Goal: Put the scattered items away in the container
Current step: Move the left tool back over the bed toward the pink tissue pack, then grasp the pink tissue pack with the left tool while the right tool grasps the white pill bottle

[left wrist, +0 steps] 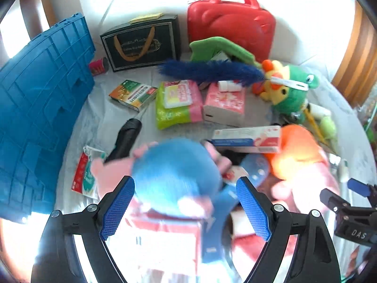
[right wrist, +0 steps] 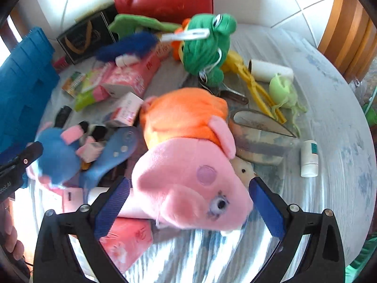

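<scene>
In the left wrist view a blurred blue-and-pink plush [left wrist: 174, 174] lies between the wide-apart fingers of my left gripper [left wrist: 186, 207], which is open. The blue crate [left wrist: 42, 108] stands on the left. In the right wrist view my right gripper [right wrist: 189, 207] is open, its fingers on either side of the head of a pink pig plush in an orange dress [right wrist: 188, 160]. Both pads are close to the head; I see no squeeze. The blue plush [right wrist: 59, 160] and the left gripper [right wrist: 23, 158] show at the left, with the crate [right wrist: 21, 75] behind them.
On the cloth-covered table lie a red case [left wrist: 231, 23], a black gift box [left wrist: 141, 42], a blue duster [left wrist: 209, 70], a green frog plush [right wrist: 207, 44], a wipes pack [left wrist: 176, 103], a black torch [left wrist: 124, 139], a white bottle [right wrist: 309, 158] and yellow tongs [right wrist: 254, 87].
</scene>
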### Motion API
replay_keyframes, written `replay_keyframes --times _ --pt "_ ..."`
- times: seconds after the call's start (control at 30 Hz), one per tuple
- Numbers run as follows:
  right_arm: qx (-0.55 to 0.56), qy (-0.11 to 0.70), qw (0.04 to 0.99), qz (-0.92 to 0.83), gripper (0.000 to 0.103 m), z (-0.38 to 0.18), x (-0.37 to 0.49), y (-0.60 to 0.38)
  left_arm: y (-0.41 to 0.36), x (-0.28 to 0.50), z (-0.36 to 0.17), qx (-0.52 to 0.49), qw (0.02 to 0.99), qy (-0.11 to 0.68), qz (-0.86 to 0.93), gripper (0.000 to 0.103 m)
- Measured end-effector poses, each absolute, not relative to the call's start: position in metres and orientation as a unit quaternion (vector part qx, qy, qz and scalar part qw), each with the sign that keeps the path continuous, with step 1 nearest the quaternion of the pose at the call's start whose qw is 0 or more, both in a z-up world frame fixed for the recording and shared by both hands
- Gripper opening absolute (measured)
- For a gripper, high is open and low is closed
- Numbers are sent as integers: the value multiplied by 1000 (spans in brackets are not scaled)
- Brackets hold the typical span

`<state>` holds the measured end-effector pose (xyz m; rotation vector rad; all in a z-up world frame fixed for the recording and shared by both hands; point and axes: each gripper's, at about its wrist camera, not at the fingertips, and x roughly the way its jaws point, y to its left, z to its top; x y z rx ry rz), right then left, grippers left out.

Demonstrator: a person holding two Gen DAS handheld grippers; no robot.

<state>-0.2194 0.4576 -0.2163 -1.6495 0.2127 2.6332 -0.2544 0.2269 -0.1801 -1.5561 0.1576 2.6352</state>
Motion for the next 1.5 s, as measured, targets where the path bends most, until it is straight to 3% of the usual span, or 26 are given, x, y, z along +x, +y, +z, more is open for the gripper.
replay_keyframes --times 0.5,0.77,1.07,1.27,1.4,1.5 --pt "-554 64 -5 830 102 -217 -103 444 244 -146 -224 -545 47 38 836 89" --pt "-576 56 -28 815 102 -252 -59 460 270 -100 -246 -565 34 31 824 89" --pt "-558 42 8 829 102 -247 -48 496 301 -98 -237 -545 27 7 838 89" --pt "-554 44 17 831 102 -248 -63 541 324 -111 -260 -563 -7 -25 826 90" --pt "-554 32 6 832 102 -255 -89 578 347 -119 -270 -554 -75 -44 828 96" --pt "-556 25 -10 831 102 -261 -112 608 365 -125 -279 -554 -110 -45 824 95"
